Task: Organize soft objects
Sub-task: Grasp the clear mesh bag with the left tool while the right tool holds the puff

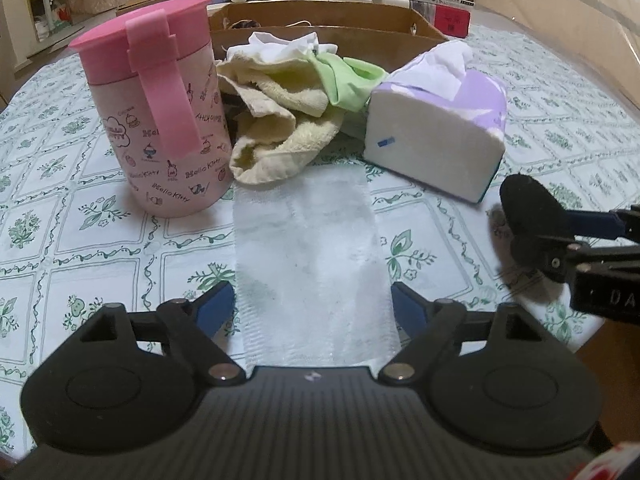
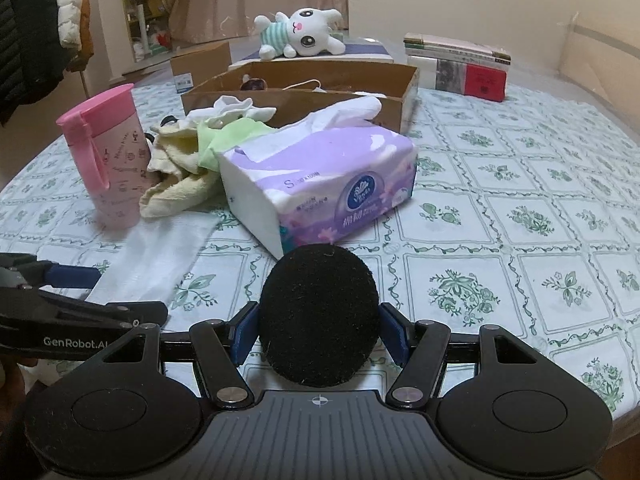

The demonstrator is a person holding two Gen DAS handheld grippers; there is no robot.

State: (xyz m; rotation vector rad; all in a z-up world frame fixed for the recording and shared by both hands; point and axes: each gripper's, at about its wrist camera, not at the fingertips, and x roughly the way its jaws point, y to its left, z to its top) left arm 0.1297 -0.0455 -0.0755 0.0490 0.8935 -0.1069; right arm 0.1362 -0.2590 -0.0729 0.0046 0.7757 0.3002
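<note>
Black felt disc point(image 2: 319, 314) pinched in the right tongs point(image 2: 320, 334), left tongs point(image 1: 312, 306) spread empty above a flat white cloth point(image 1: 312, 264) on the table point(image 1: 520, 128), while crumpled towels point(image 1: 276, 120) and tissue pack point(image 1: 436, 136) await sorting into the cardboard box point(image 1: 360, 40).

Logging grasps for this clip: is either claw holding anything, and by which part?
The right claw holds a round black pad, pinched at its two side edges. The left claw holds nothing; a white cloth lies flat between its open fingers.
</note>
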